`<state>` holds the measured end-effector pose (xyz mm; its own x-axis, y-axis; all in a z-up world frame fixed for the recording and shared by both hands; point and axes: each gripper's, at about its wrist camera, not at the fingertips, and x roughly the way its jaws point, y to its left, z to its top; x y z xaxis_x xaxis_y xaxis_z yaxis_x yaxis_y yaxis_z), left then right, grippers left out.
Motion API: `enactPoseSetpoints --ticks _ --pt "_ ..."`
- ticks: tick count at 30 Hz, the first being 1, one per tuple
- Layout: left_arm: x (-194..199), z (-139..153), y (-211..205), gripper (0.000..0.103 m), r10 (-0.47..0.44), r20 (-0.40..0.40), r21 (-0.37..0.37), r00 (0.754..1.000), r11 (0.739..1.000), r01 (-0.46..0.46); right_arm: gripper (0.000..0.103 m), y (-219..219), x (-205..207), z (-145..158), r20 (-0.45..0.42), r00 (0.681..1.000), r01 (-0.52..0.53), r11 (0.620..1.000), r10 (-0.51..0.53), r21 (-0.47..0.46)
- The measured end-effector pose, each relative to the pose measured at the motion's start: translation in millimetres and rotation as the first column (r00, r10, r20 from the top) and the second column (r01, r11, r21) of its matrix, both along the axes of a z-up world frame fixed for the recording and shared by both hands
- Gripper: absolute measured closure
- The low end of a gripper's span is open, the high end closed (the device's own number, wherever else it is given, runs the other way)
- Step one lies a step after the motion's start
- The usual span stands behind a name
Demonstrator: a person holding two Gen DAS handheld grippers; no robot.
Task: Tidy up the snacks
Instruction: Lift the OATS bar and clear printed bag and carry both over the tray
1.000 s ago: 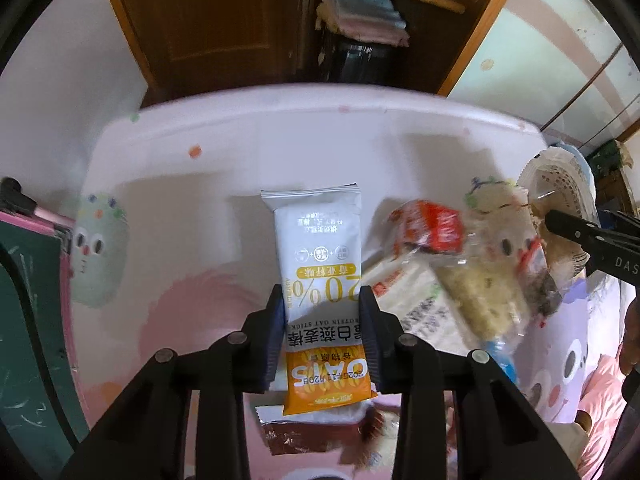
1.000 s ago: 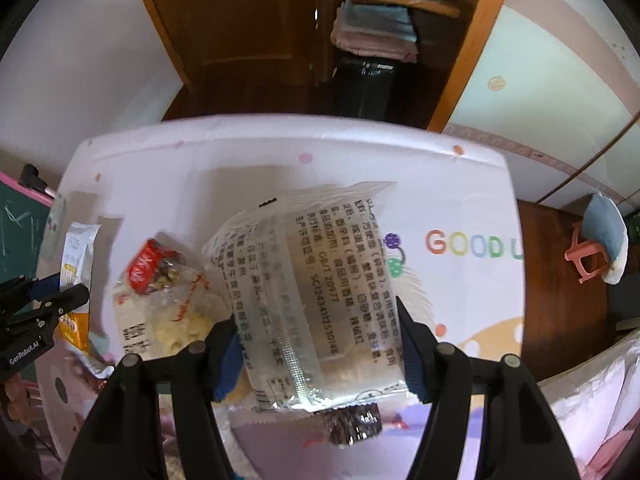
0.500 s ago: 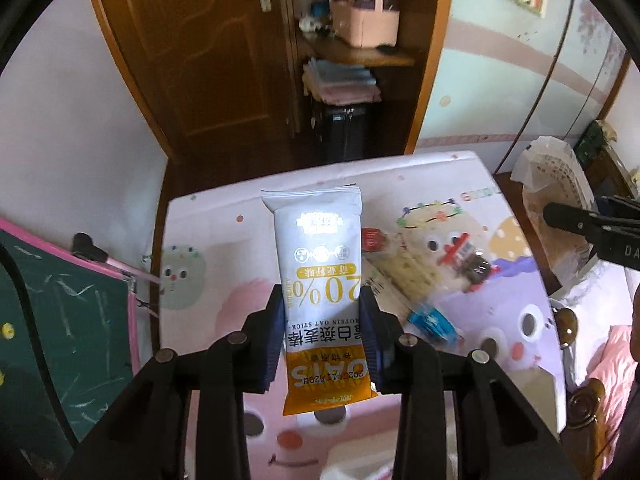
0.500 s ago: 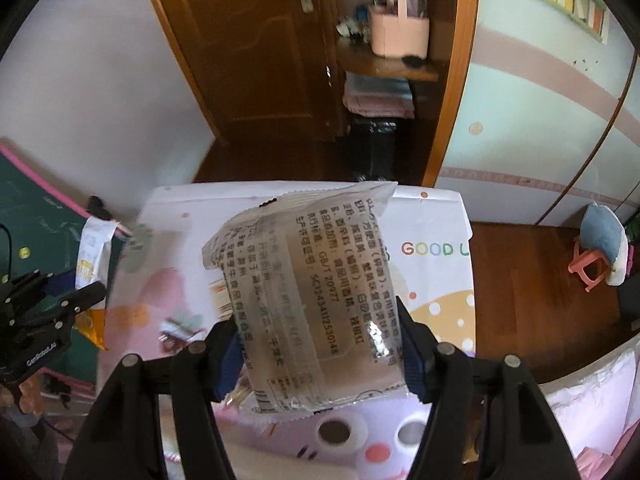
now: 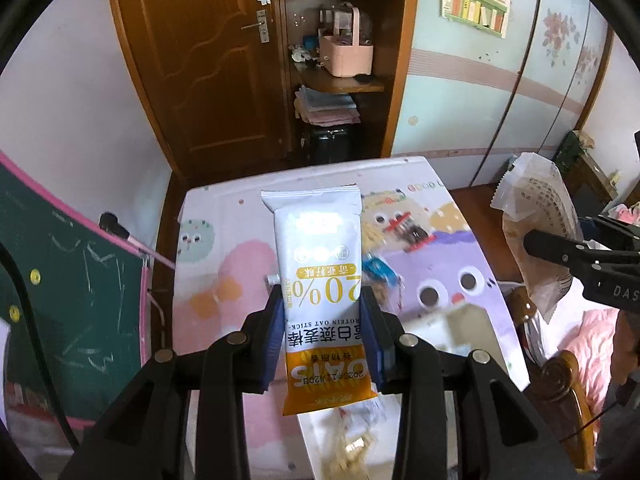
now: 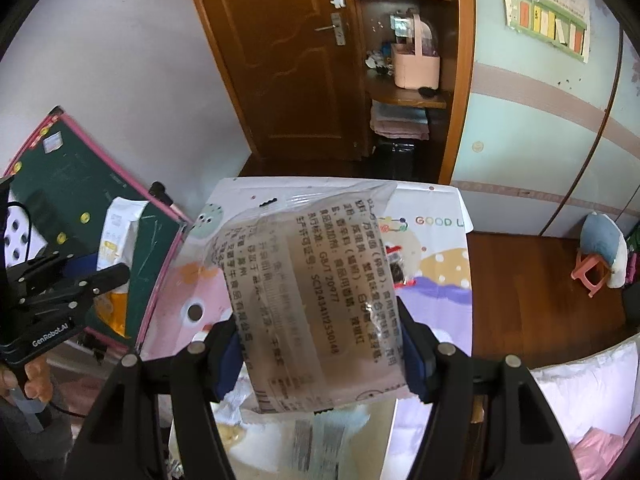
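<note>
My left gripper (image 5: pixel 322 312) is shut on a white and orange oat stick packet (image 5: pixel 320 264), held high above the cartoon-print table (image 5: pixel 224 264). My right gripper (image 6: pixel 318 340) is shut on a clear snack bag with printed text (image 6: pixel 308 288), also lifted well above the table. The right gripper and its bag (image 5: pixel 536 240) show at the right edge of the left wrist view. The left gripper and its packet (image 6: pixel 116 248) show at the left of the right wrist view. A few small snack packs (image 5: pixel 408 232) lie on the table's far part.
A white container (image 5: pixel 460 332) with snack packs in it stands at the table's near edge below both grippers. A green chalkboard (image 5: pixel 68 280) leans at the left. A wooden door and shelf unit (image 5: pixel 332 80) stand behind the table. A pink stool (image 6: pixel 592 276) stands on the floor at right.
Both grippers have risen far above the table with their packets still held, and the view has widened to show the room. The snack pile now lies far below.
</note>
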<state>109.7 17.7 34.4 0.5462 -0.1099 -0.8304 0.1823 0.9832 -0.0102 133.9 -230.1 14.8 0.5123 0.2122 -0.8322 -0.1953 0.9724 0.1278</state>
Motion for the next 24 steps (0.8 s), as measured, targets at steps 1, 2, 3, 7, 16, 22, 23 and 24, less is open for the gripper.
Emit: enactPoseSetpoints --ticks 1,2,3,7,16,22,23,24 --pt "-10.4 -1.5 -1.4 0.069 0.000 -0.003 -0.005 1.000 1.000 0.000 0.038 -0.2 -10.0 -0.4 -0.001 1.000 0.000 1.000 0.000 0.009" --pt "-23.9 -4.0 -2.9 0.069 0.004 -0.002 -0.011 1.000 1.000 -0.004 0.037 -0.9 -17.9 -2.0 -0.005 1.000 0.005 1.000 -0.005 0.018" --pt "-30.2 -6.1 -4.7 0.069 0.007 -0.002 -0.010 1.000 1.000 -0.007 0.037 -1.9 -27.4 -4.9 -0.011 1.000 0.013 1.000 -0.012 0.026" --pt "-61.3 -22.0 -12.3 0.069 0.024 -0.021 -0.047 0.999 0.999 -0.025 0.037 -1.6 -54.3 -17.1 -0.035 0.999 0.029 0.999 -0.029 0.022" --pt "-91.9 -75.7 -28.9 0.069 0.059 -0.077 -0.067 0.995 0.996 -0.064 0.037 4.6 -97.4 -55.4 -0.072 0.995 0.064 0.998 -0.065 -0.013" --pt "-96.4 -110.7 -34.6 0.069 0.067 -0.129 -0.057 0.989 0.996 -0.075 0.037 1.1 -112.0 -87.1 -0.149 0.983 0.101 0.994 -0.106 -0.039" --pt "-95.8 -116.8 -35.2 0.069 0.067 -0.140 -0.051 0.988 0.996 -0.075 0.036 0.3 -112.3 -91.3 -0.162 0.981 0.104 0.994 -0.109 -0.041" --pt "-95.7 -121.5 -35.1 0.069 0.068 -0.149 -0.047 0.987 0.996 -0.076 0.036 0.0 -112.7 -96.0 -0.176 0.978 0.107 0.993 -0.114 -0.044"
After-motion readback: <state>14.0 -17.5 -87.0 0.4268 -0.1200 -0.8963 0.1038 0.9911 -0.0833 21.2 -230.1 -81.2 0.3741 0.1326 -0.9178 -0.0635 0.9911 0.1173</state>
